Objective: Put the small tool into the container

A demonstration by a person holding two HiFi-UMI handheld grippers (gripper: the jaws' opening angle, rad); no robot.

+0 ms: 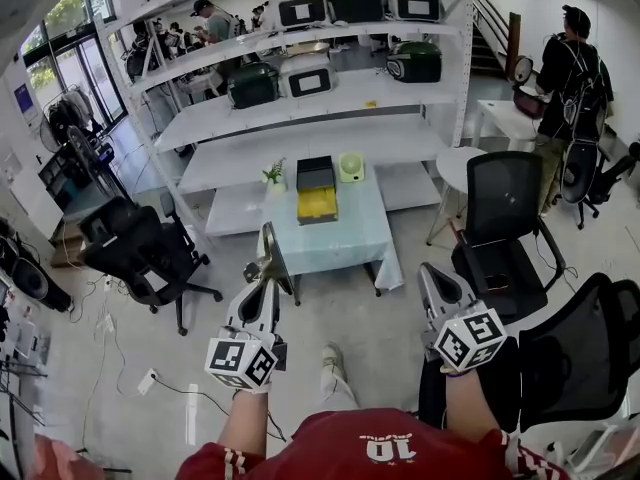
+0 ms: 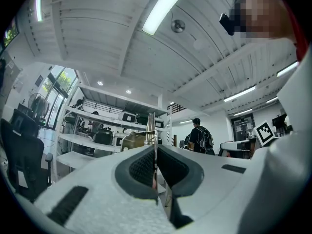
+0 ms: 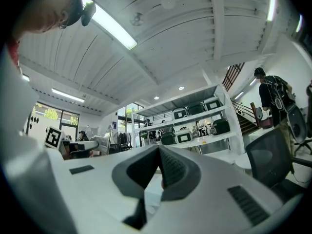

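Observation:
A black container [image 1: 317, 176] with a yellow open drawer [image 1: 317, 206] stands on the small table with a pale blue cloth [image 1: 350, 238] ahead of me. My left gripper [image 1: 267, 274] is held up short of the table's near edge, shut on the small tool [image 1: 266, 254], a thin metal piece with a brass-coloured part. In the left gripper view the tool [image 2: 151, 130] sticks up from the closed left gripper [image 2: 155, 149]. My right gripper [image 1: 428, 274] is level with it to the right, shut with nothing in it; the right gripper [image 3: 159, 150] points toward the shelves.
A small potted plant [image 1: 274, 176] and a pale green object [image 1: 350, 166] share the table. Black office chairs stand at the left [image 1: 140, 248] and right [image 1: 505, 218]. White shelving [image 1: 300, 98] with boxes lies behind. A person [image 1: 575, 78] stands at the far right.

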